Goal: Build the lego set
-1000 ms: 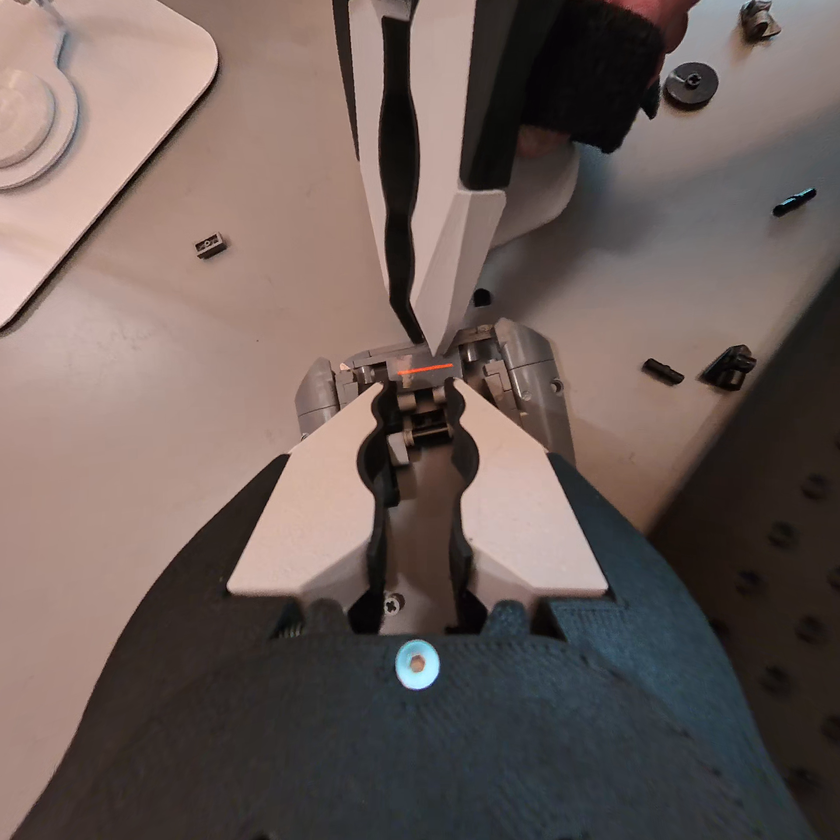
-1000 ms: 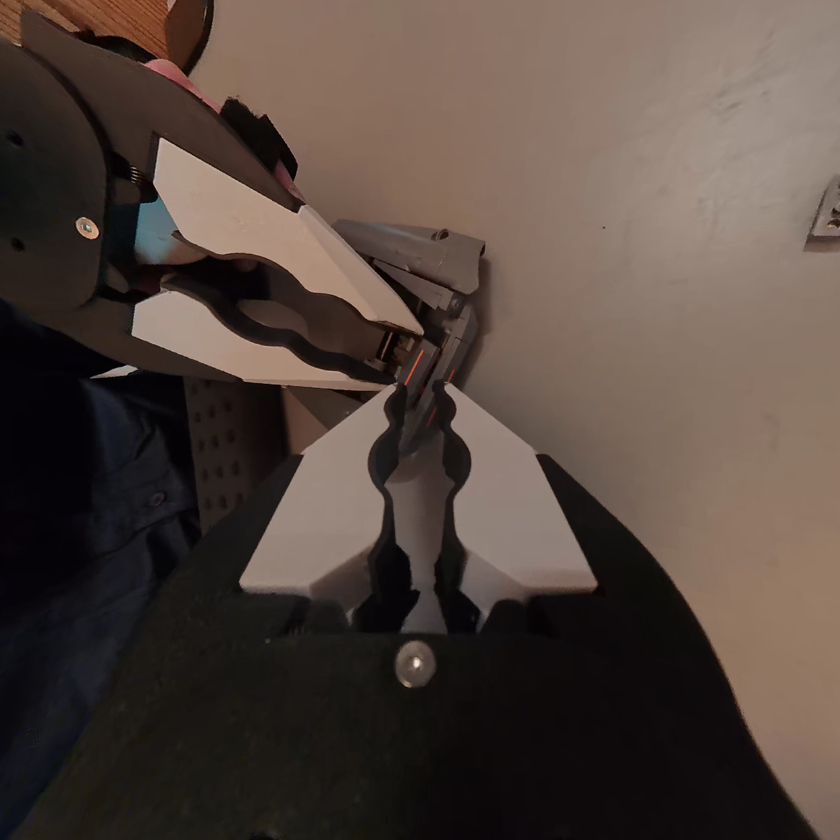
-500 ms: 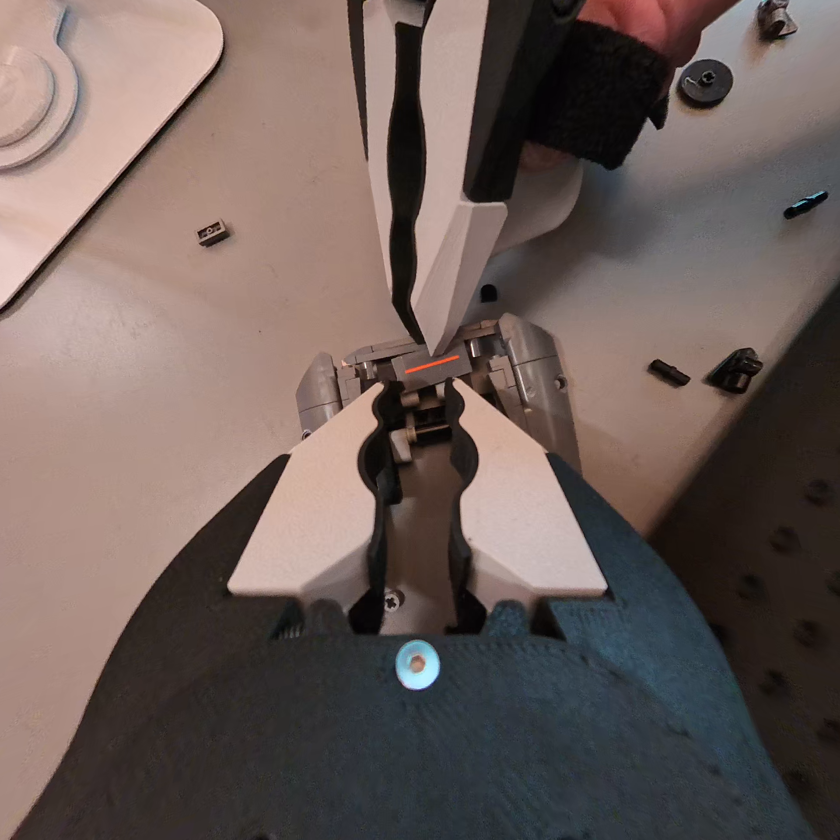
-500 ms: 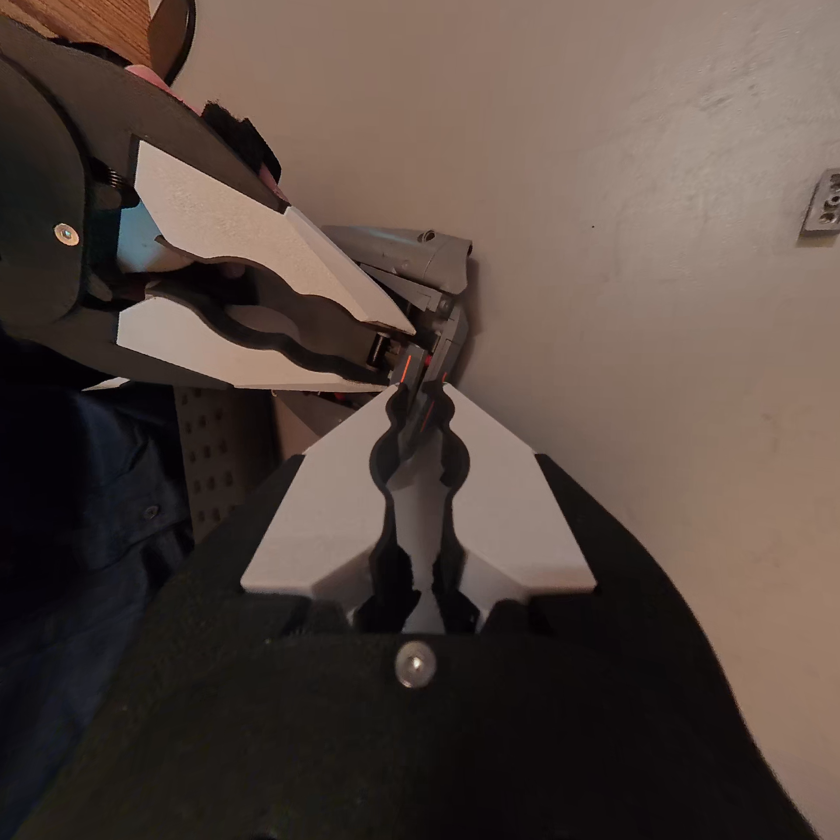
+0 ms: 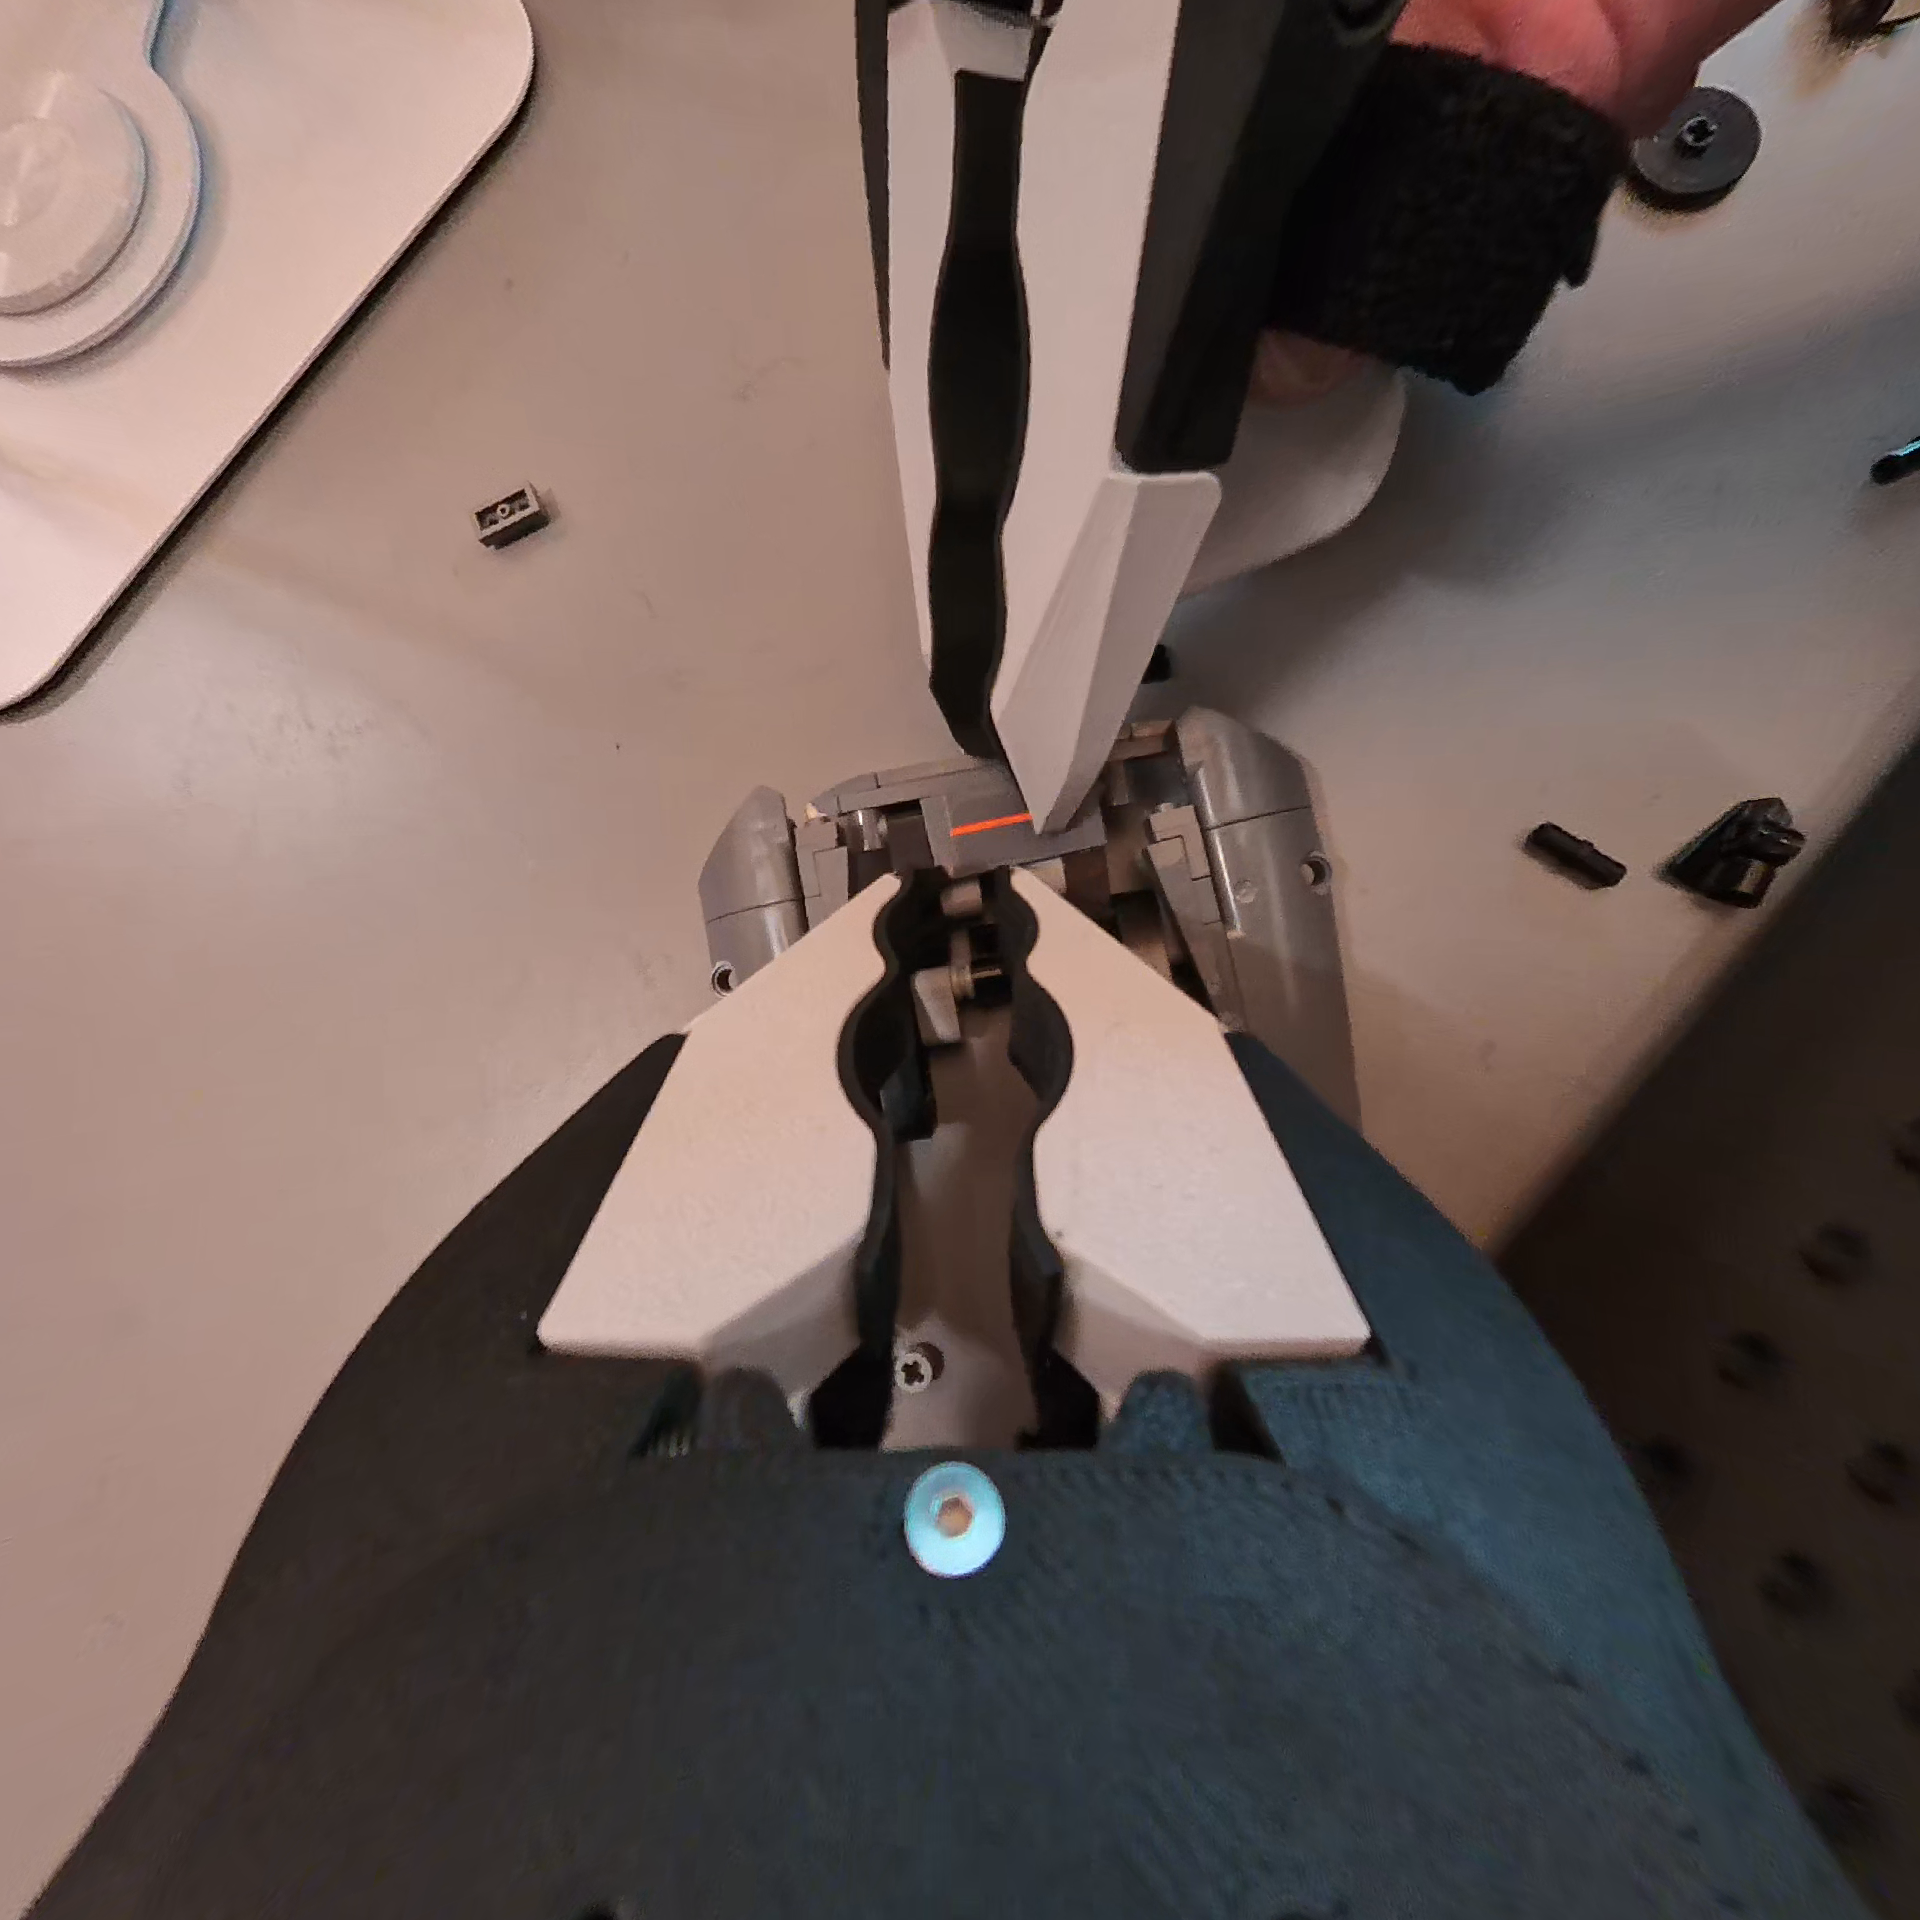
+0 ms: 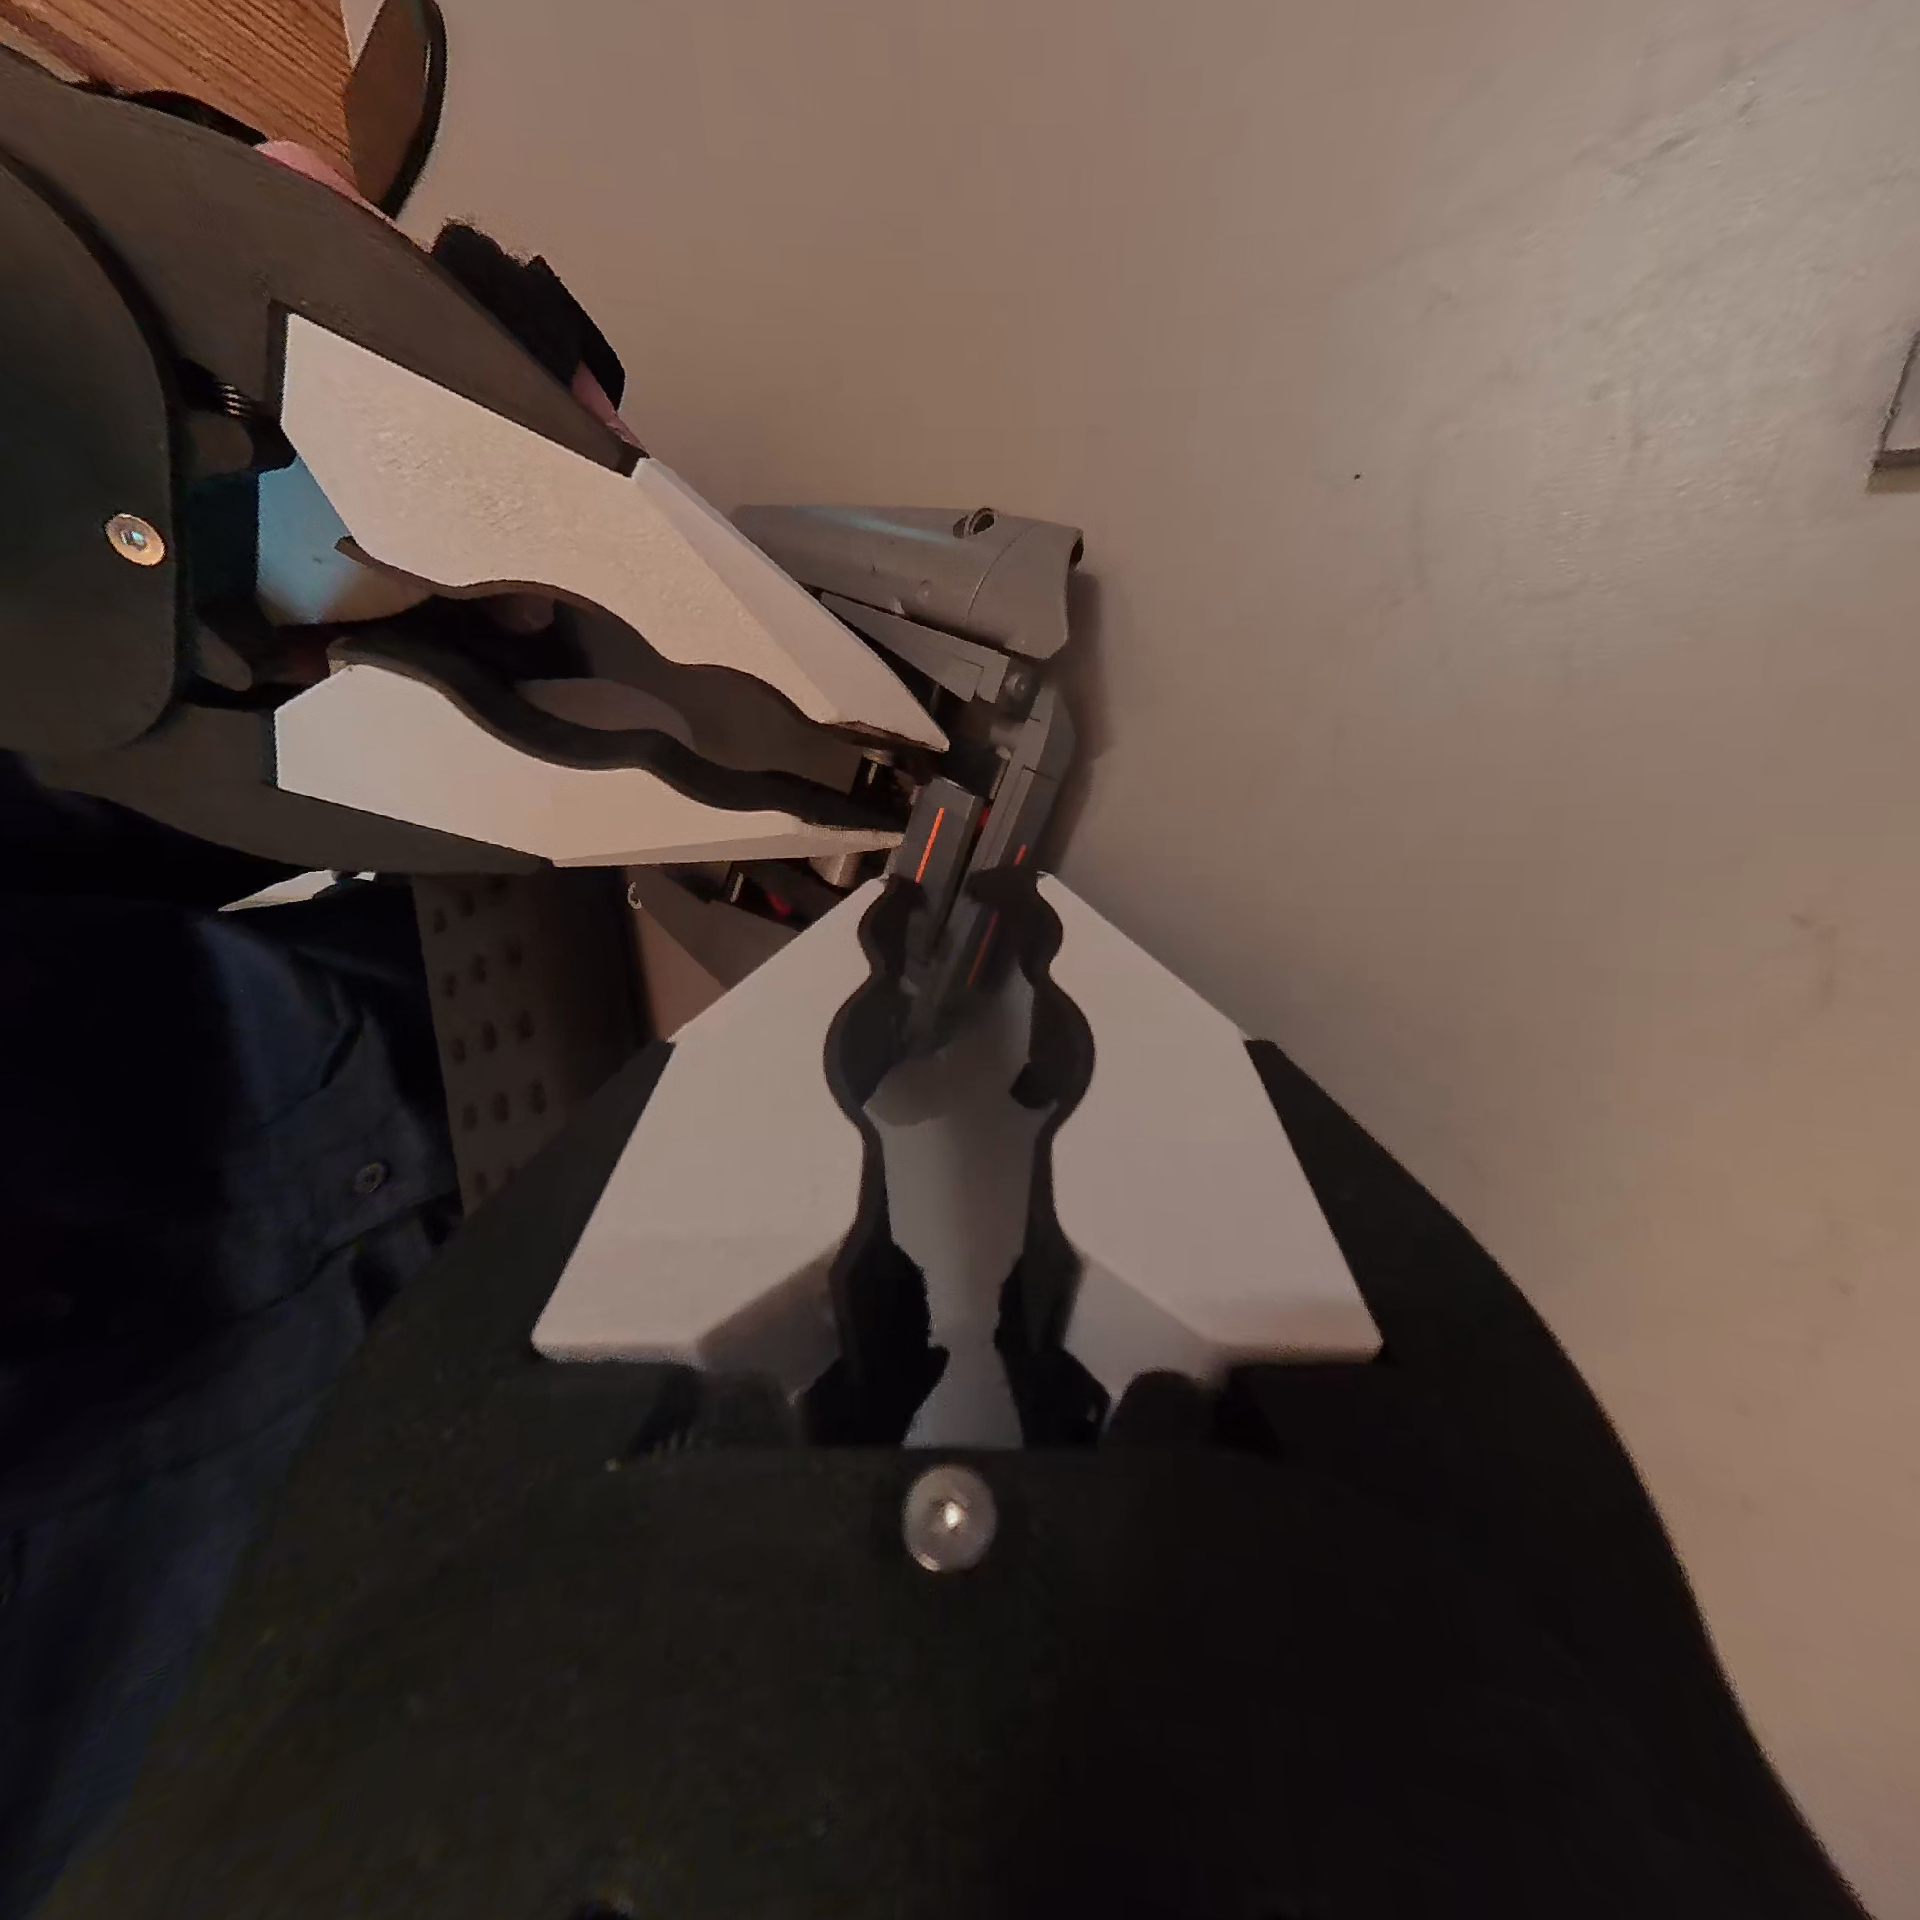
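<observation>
A grey lego model rests on the table near its front edge. My left gripper is shut on a small grey and black part at the model's near side. My right gripper comes down from above with its tips on a dark piece with an orange stripe on top of the model. In the right wrist view, my right gripper is shut on that dark striped piece. The left gripper reaches in from the left and touches the model.
A small dark grey plate lies to the left, beyond it a white tray. A black round piece, a black pin and a black connector lie to the right. A dark pegboard borders the table edge. Both grippers' tips are close together, under 4 cm apart. Both grippers' tips are roughly 10 centimeters from the black pin.
Both grippers keep their hold. The right gripper's tip has shifted slightly to the right on the striped piece, and the model has barely moved.
</observation>
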